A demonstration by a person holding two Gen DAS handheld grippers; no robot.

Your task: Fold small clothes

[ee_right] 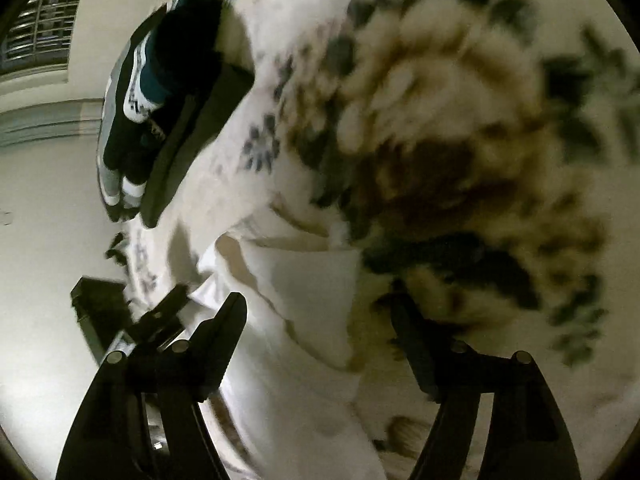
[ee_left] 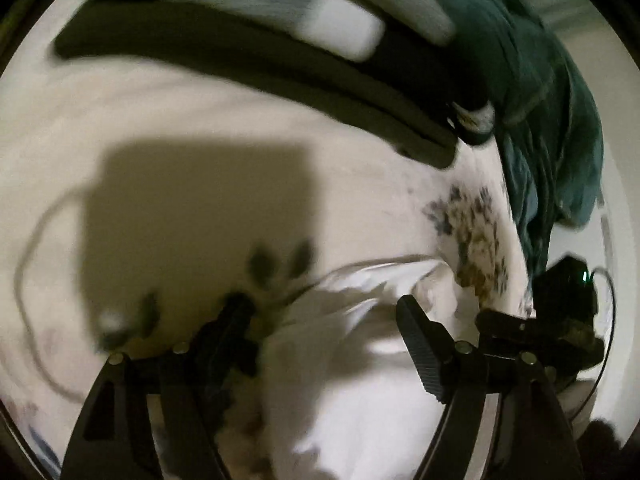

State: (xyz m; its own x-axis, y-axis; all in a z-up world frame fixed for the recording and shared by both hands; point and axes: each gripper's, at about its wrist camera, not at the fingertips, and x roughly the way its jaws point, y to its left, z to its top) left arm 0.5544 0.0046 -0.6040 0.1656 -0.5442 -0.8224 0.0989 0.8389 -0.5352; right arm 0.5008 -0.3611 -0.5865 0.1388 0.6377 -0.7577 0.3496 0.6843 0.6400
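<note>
A small white garment (ee_left: 340, 384) lies rumpled on the flower-printed bedsheet (ee_left: 472, 240). My left gripper (ee_left: 325, 314) stands open just above it. The cloth lies between its two fingers (ee_left: 420, 344), and the pads do not press on it. In the right wrist view the same white garment (ee_right: 308, 280) runs up between the spread fingers (ee_right: 224, 336) of my right gripper (ee_right: 318, 316), which is open too. The picture is blurred, so I cannot tell whether the tips touch the cloth. The right gripper's body (ee_left: 560, 320) shows at the right edge of the left wrist view.
A stack of folded clothes (ee_left: 248, 68) lies at the far side of the bed: a dark piece, light grey pieces and a teal garment (ee_left: 544, 112). The same stack (ee_right: 160, 104) shows at upper left in the right wrist view. The floral sheet (ee_right: 460, 140) fills the right.
</note>
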